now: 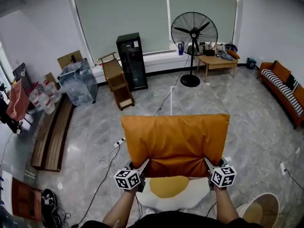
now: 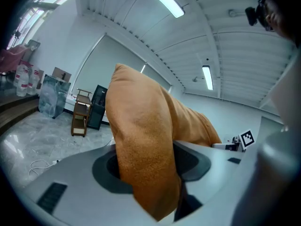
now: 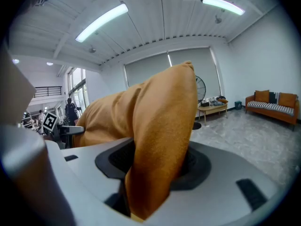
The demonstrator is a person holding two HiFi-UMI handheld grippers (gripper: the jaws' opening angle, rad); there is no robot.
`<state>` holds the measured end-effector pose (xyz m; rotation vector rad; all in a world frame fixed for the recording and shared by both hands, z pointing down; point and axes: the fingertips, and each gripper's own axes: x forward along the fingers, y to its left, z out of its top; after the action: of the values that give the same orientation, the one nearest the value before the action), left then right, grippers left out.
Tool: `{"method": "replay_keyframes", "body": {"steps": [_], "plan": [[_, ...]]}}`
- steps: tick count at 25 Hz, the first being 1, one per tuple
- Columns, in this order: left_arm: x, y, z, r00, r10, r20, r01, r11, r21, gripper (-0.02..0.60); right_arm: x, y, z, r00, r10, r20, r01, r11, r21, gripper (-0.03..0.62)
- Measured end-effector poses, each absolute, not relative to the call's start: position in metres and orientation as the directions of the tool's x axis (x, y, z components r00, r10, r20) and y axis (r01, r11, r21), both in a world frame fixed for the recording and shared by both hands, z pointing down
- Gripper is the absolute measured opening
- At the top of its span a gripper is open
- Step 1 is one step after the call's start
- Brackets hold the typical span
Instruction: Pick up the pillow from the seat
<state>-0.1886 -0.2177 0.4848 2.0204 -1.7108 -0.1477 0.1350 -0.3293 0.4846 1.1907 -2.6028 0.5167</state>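
Pillow: the orange pillow [image 1: 175, 144] hangs in the air in front of the person, lifted clear of the white seat [image 1: 194, 197] below it, so by my reading the pick-up is all but done.
Left gripper: the left gripper [image 1: 144, 166] is clamped on the pillow's lower left corner, with fabric bunched between its jaws.
Right gripper: the right gripper [image 1: 209, 165] is clamped the same way on the lower right corner.
Slip risk: each grip takes only a corner fold. The soft, stuffed cover could creep out of the jaws if either one loosens or the lift is jerky.
Uneven pull risk: if the grippers move apart or one rises faster, one corner could tear free and the pillow would swing from the other.
Tip risk: the bulk stands above the grips, so it may flop over toward or away from the person.
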Motion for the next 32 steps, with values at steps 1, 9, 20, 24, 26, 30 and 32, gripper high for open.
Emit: {"method": "replay_keyframes", "body": {"steps": [1, 9, 20, 24, 26, 30, 32], "plan": [[-0.189, -0.219, 0.480, 0.210, -0.953, 0.216, -0.900, -0.103, 0.423, 0.253, 0.134, -0.330, 0.480, -0.641, -0.687, 0.342, -0.765, 0.607, -0.215, 0.224], [-0.201, -0.227, 0.450, 0.191, -0.968, 0.165, -0.914, -0.114, 0.391, 0.253, 0.121, -0.338, 0.448, -0.641, -0.711, 0.288, -0.766, 0.616, -0.184, 0.224], [-0.198, -0.228, 0.437, 0.181, -0.974, 0.138, -0.919, -0.118, 0.375, 0.255, 0.121, -0.340, 0.437, -0.625, -0.737, 0.258, -0.780, 0.606, -0.159, 0.209], [-0.200, -0.226, 0.432, 0.176, -0.975, 0.133, -0.923, -0.116, 0.367, 0.255, 0.118, -0.337, 0.432, -0.627, -0.738, 0.248, -0.778, 0.608, -0.158, 0.209], [-0.202, -0.222, 0.429, 0.172, -0.977, 0.130, -0.925, -0.115, 0.362, 0.255, 0.116, -0.334, 0.430, -0.630, -0.737, 0.245, -0.776, 0.610, -0.158, 0.209], [-0.203, -0.219, 0.426, 0.170, -0.977, 0.127, -0.927, -0.115, 0.357, 0.255, 0.115, -0.333, 0.428, -0.631, -0.736, 0.244, -0.775, 0.612, -0.160, 0.209], [-0.206, -0.219, 0.424, 0.168, -0.978, 0.125, -0.928, -0.114, 0.356, 0.255, 0.111, -0.333, 0.426, -0.632, -0.736, 0.241, -0.774, 0.612, -0.161, 0.209]]}}
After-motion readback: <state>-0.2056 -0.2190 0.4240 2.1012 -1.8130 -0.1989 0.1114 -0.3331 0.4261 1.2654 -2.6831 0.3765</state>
